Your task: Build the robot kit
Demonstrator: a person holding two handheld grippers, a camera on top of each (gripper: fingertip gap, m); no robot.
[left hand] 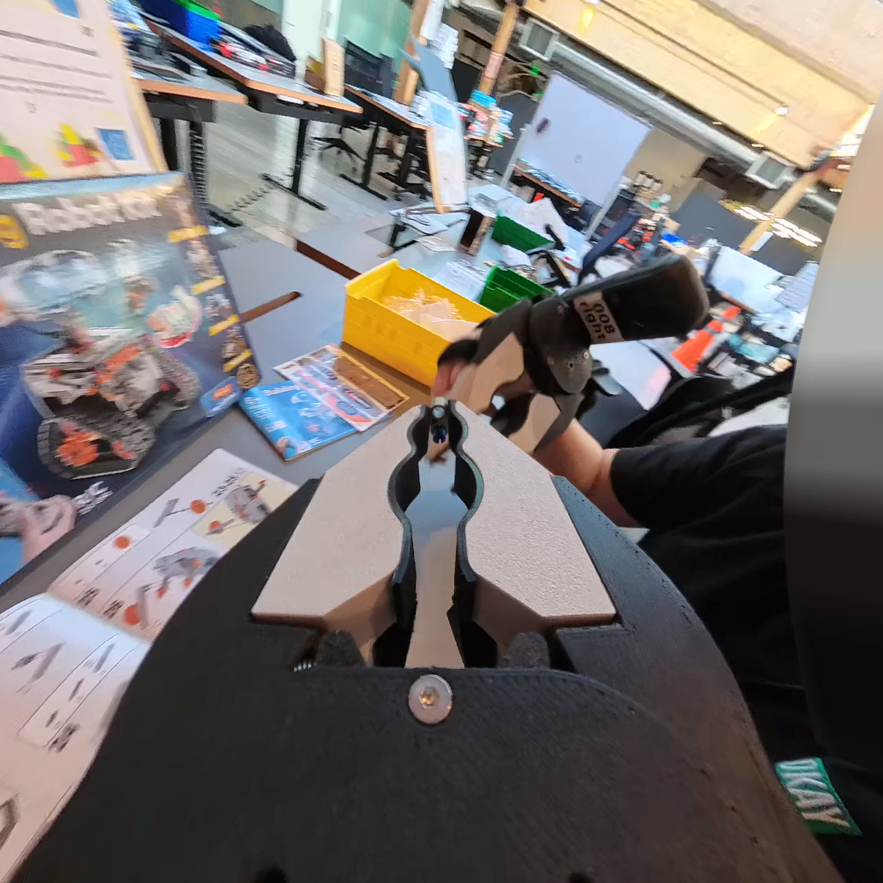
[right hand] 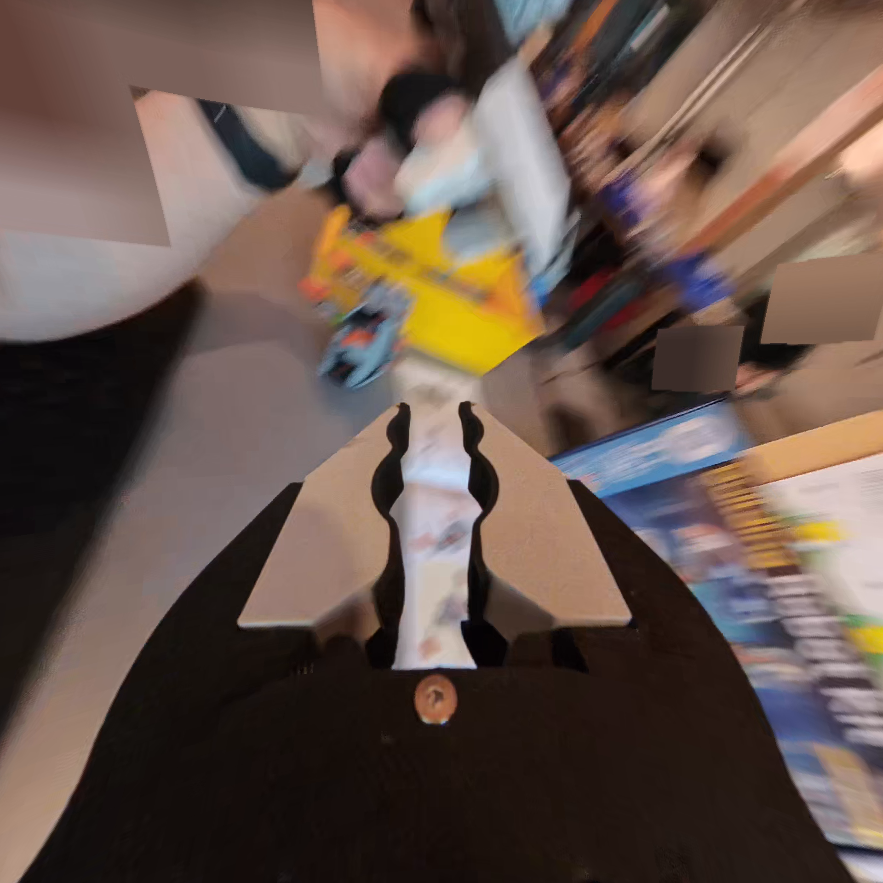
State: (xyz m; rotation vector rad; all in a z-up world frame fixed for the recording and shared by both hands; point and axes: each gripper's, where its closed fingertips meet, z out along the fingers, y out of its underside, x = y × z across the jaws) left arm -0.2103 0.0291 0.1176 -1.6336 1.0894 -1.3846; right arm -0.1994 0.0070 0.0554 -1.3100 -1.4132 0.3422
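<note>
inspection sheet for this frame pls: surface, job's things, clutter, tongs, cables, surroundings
surface: grey table, mostly covered on the near side.
job's things: small blue-and-silver part pinched at the tips of the left tongs.
clutter: yellow bin with clear bags inside; robot kit box standing; open instruction sheets; two booklets.
tongs: left shut on the part; right tongs show a gap with nothing between the tips, and also appear in the left wrist view, close to the part.
cables: nothing seen.
surroundings: desks, whiteboard, green bins; right wrist view heavily blurred.
</note>
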